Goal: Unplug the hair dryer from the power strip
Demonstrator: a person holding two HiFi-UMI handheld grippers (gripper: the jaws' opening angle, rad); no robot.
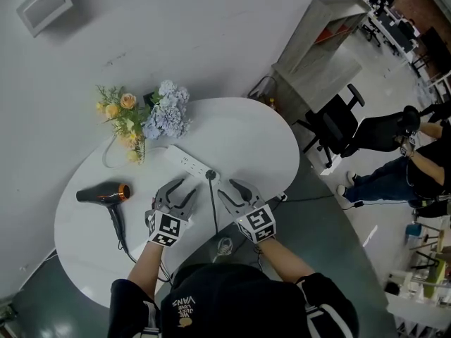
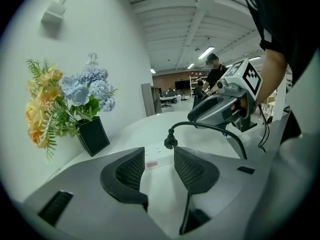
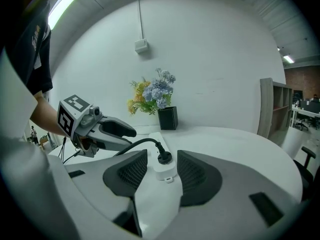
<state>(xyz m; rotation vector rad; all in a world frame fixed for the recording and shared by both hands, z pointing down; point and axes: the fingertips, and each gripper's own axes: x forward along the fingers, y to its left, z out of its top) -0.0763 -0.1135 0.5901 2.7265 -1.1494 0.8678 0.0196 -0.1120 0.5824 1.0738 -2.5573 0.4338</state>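
While the left hand-held gripper [image 1: 181, 189] and the right hand-held gripper [image 1: 231, 188] hover spread and empty, the plug [image 1: 210, 175] sits between the 2.
The black plug is seated in the near end of the white strip [image 1: 189, 162] on the round worktop [image 1: 254, 136]. The right jaws frame it without touching; the left jaws gape just beside it. The dryer [image 1: 104, 193], black with an orange ring, lies well to the left.

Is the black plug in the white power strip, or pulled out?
In. The plug sits flat on the strip's end socket, the cord curves away from it, and no prongs show.
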